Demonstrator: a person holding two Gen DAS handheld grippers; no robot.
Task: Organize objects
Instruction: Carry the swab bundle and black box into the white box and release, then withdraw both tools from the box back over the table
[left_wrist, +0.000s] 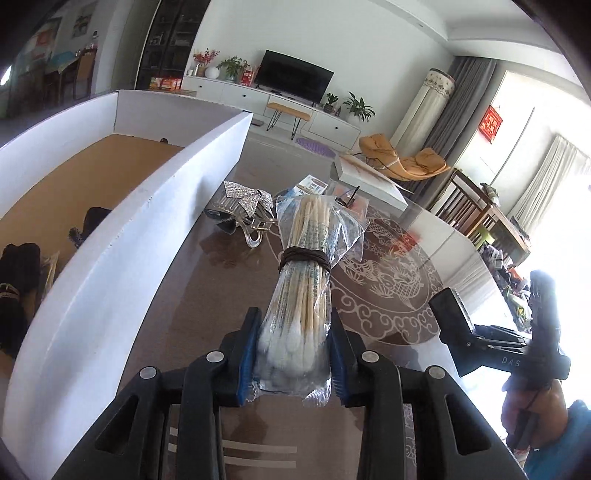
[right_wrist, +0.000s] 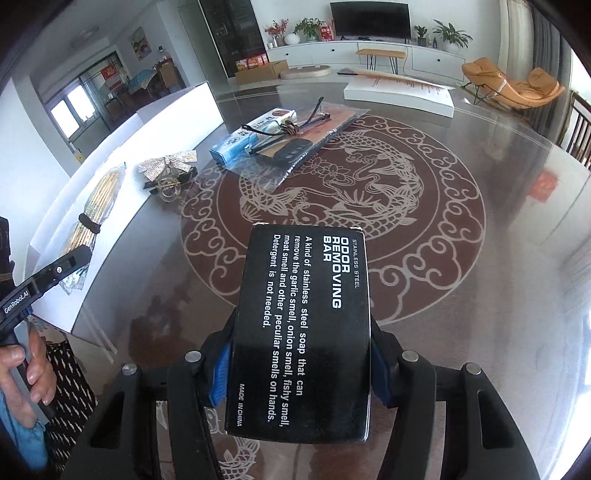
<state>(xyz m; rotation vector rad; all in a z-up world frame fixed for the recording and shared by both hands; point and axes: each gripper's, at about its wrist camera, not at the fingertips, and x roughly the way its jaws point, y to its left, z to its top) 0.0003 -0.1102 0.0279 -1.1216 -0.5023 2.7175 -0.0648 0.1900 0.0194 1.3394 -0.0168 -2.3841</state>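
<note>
- White cardboard box (left_wrist: 122, 236) with a brown floor stands along the left of the glass-topped table (left_wrist: 229, 295); dark items lie inside it, too shadowed to tell apart.
- Just right of the box wall lies a silver rhinestone bow hair clip (left_wrist: 245, 201), resting on the glass.
- Clamped in the left gripper (left_wrist: 293, 354), a clear plastic bag of wooden cotton swabs (left_wrist: 303, 277) tied with a dark band sticks out forward; the blue pads press on its cotton-tipped end, and the bag is clear of the glass.
- Behind the swabs, a blue and white carton (right_wrist: 251, 136) and a flat clear packet with dark items (right_wrist: 306, 144) lie together on the table's brown fish medallion (right_wrist: 388, 206).
- Farther back sits a flat white box (right_wrist: 399, 94), well apart from the rest.
- Gripped by the right gripper (right_wrist: 299, 369), a black rectangular carton printed "ODOR REMOVING BAR" (right_wrist: 303, 325) is held by its long sides, jaws at a middling width, raised above the table.
- A hand (right_wrist: 26, 373) holds the left tool's handle at the left edge of the right wrist view.
</note>
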